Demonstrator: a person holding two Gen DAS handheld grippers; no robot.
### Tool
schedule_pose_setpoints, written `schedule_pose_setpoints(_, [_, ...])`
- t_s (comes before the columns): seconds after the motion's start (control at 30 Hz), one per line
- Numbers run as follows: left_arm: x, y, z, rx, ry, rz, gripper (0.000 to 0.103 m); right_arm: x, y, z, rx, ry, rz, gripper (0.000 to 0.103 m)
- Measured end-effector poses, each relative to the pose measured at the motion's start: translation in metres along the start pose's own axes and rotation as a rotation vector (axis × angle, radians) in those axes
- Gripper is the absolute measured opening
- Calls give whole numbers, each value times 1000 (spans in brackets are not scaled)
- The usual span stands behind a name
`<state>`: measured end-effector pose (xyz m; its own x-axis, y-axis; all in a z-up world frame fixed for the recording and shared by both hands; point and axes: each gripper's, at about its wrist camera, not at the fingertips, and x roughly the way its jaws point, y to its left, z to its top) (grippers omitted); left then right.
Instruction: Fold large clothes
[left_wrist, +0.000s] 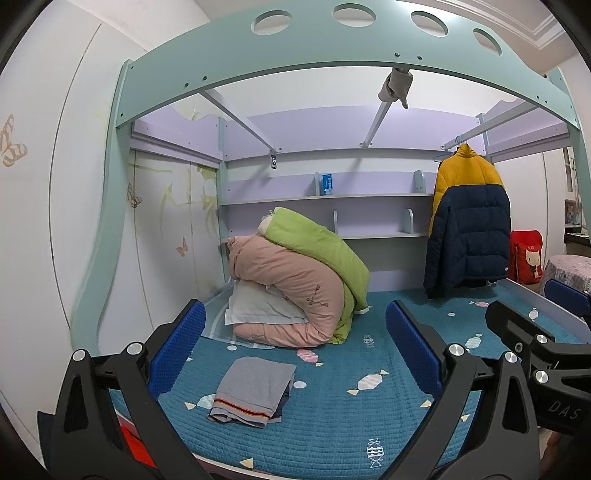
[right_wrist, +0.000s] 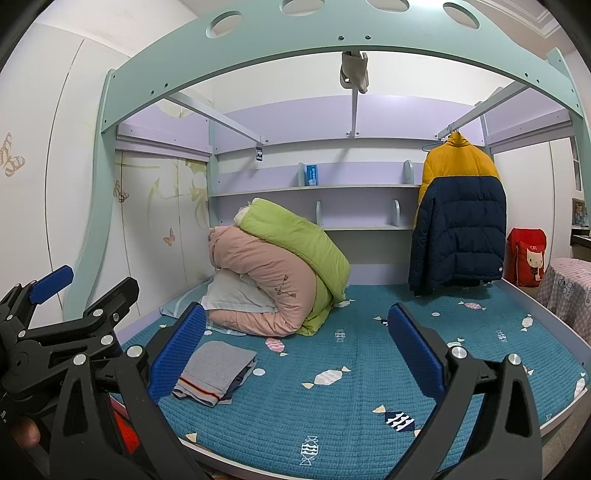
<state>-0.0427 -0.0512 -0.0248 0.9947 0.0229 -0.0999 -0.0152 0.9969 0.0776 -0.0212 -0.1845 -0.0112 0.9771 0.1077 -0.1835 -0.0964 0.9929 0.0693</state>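
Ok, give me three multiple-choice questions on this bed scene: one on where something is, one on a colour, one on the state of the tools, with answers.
1. Where is the folded grey garment?
A. on the blue bedspread
B. on the shelf
C. on the hanger

2. What colour is the top of the hanging jacket?
A. red
B. yellow
C. green

3. How are the left tool and right tool?
A. both shut on cloth
B. one open, one shut
C. both open, holding nothing

Answers: A, it lies flat on the bedspread near the front; B, yellow shoulders over navy; C, each tool's blue pads stand wide apart with only the bed between them.
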Motion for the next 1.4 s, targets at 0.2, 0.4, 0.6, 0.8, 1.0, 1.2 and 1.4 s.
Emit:
schedule_pose_setpoints(0.2, [0, 1, 1, -1, 1, 0, 98, 0, 0, 0, -1, 1, 0, 95])
schedule_pose_setpoints(0.4, [0, 1, 1, -3, 1, -1, 98, 2, 0, 1, 0, 1, 0, 95])
schedule_pose_setpoints(0.6, [-1, 1, 0, 0, -1, 5, 98, 2, 0, 1, 0, 2, 0, 95])
schedule_pose_setpoints(0.8, [-3, 0, -1, 2, -3, 16, 98, 1, 1, 1, 2, 2, -1, 95])
schedule_pose_setpoints(1.0, [-3, 0, 0, 3, -3, 17, 98, 2, 1, 1, 0, 2, -1, 95])
schedule_pose_setpoints(1.2, [-3, 1, -1, 2, -2, 19, 98, 1, 1, 1, 2, 3, -1, 95])
schedule_pose_setpoints(1.4, [-3, 1, 0, 3, -1, 19, 98, 2, 2, 1, 1, 4, -4, 95])
